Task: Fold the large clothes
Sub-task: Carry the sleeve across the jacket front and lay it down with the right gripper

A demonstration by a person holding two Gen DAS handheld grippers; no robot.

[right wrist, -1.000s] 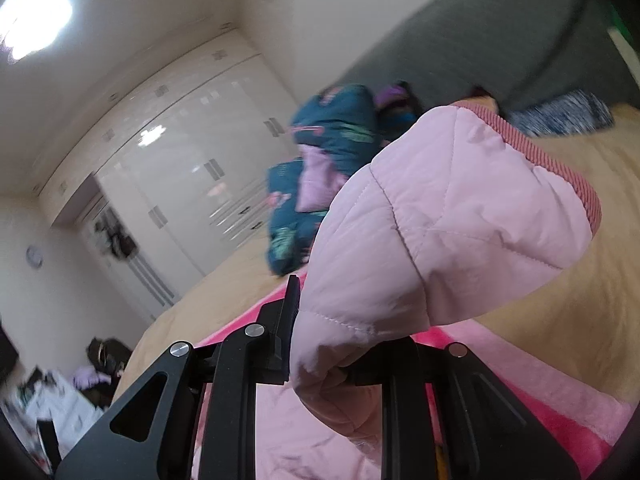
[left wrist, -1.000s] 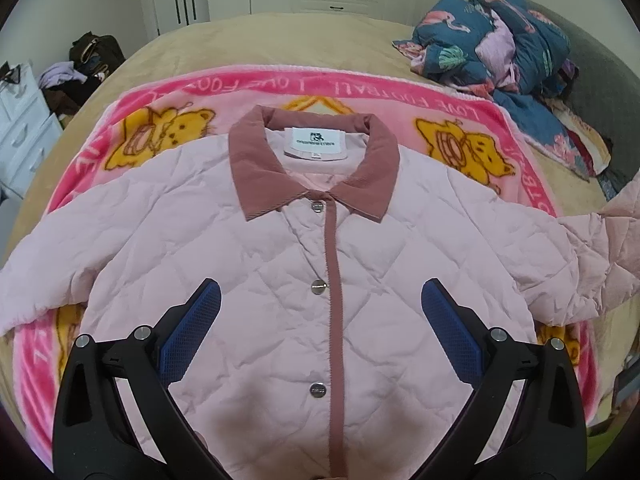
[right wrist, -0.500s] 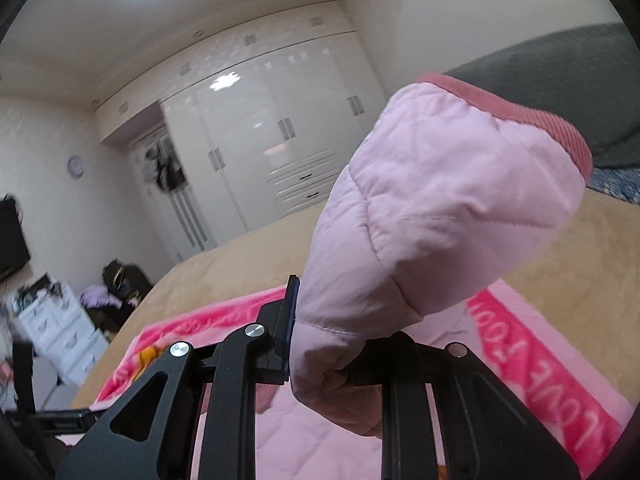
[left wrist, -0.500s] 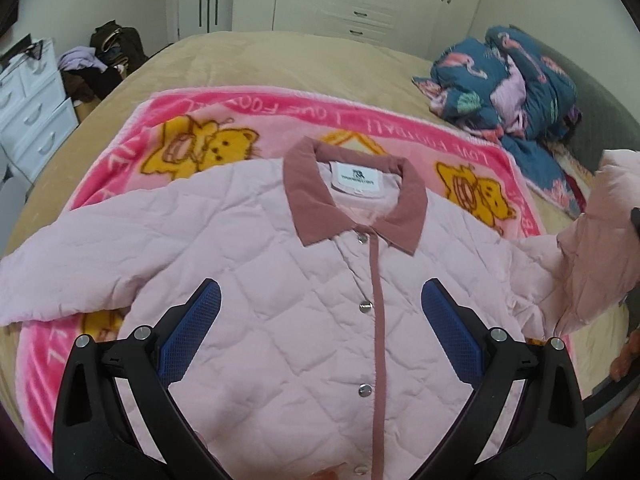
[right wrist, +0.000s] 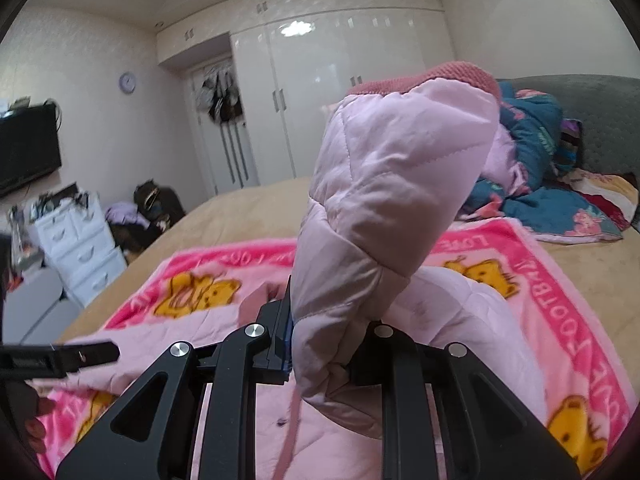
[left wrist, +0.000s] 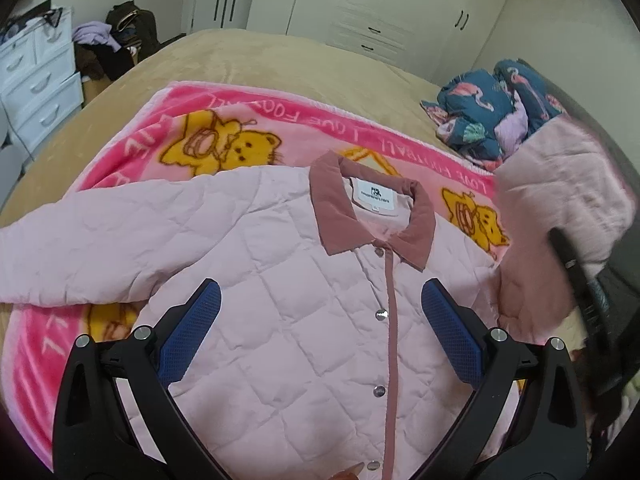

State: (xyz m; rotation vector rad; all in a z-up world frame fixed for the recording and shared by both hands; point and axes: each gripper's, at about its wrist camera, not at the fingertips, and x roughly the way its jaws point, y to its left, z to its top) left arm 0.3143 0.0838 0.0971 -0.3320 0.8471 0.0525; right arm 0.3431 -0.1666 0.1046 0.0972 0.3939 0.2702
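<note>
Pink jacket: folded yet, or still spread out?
Mostly spread: the pink jacket lies flat, front up, one sleeve outstretched. Only the other sleeve is lifted, clamped in the right gripper.

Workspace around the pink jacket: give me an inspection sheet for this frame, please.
Surface: tan bed under a pink bear-print fleece blanket.
Job's things: pink quilted jacket with dusty-rose collar, buttoned, front up; one sleeve lifted, the other flat.
Clutter: crumpled blue flamingo-print bedding by the grey headboard.
Grippers: left gripper open above the jacket; right gripper shut on the sleeve.
Cables: nothing seen.
Surroundings: white wardrobes, white drawer unit, wall clock, dark television.
</note>
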